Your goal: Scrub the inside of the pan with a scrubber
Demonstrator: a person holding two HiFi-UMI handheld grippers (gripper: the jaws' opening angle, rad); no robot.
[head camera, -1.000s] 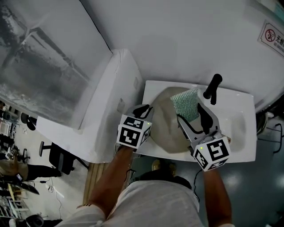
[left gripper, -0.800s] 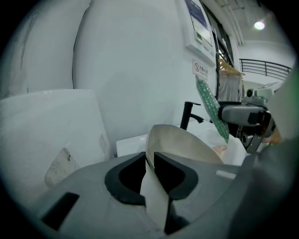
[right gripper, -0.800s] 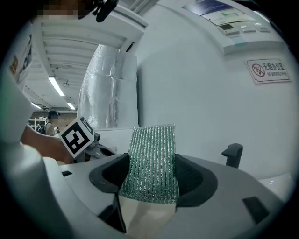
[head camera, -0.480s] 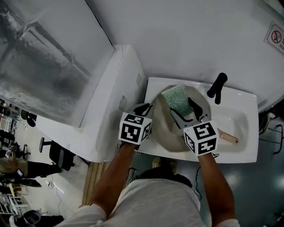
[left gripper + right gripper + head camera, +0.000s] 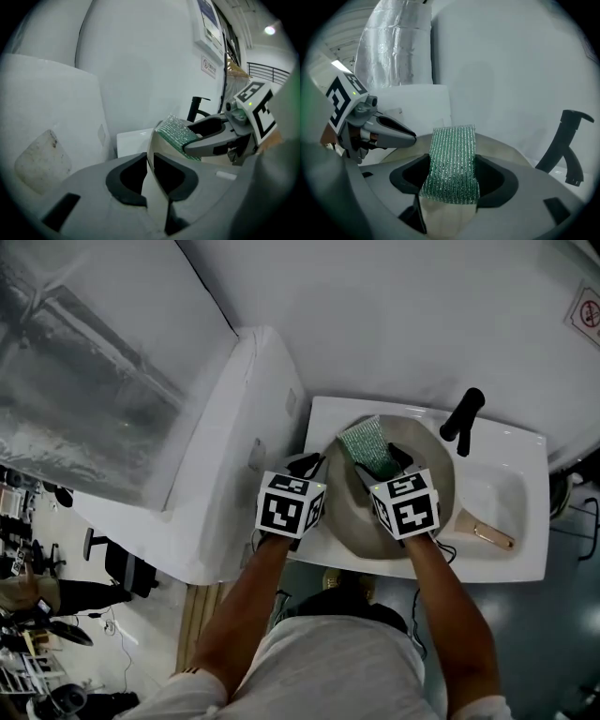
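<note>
A beige pan (image 5: 358, 519) with a wooden handle (image 5: 489, 536) lies in the white sink (image 5: 514, 486). My left gripper (image 5: 307, 466) is at the pan's left rim; in the left gripper view the thin rim (image 5: 151, 176) stands between its pads, and the jaws are closing on it. My right gripper (image 5: 381, 463) is shut on a green mesh scrubber (image 5: 366, 446), which sits over the far left of the pan's inside. In the right gripper view the scrubber (image 5: 453, 161) fills the gap between the jaws, above the pan (image 5: 508, 152).
A black faucet (image 5: 464, 418) stands at the back of the sink, right of the pan. A white draped block (image 5: 239, 442) borders the sink on the left. A white wall runs behind. My own legs are below the sink's front edge.
The right gripper has carried the scrubber leftward across the pan toward the left gripper. The pan's wooden handle has come into view. The left gripper has stayed at the rim.
</note>
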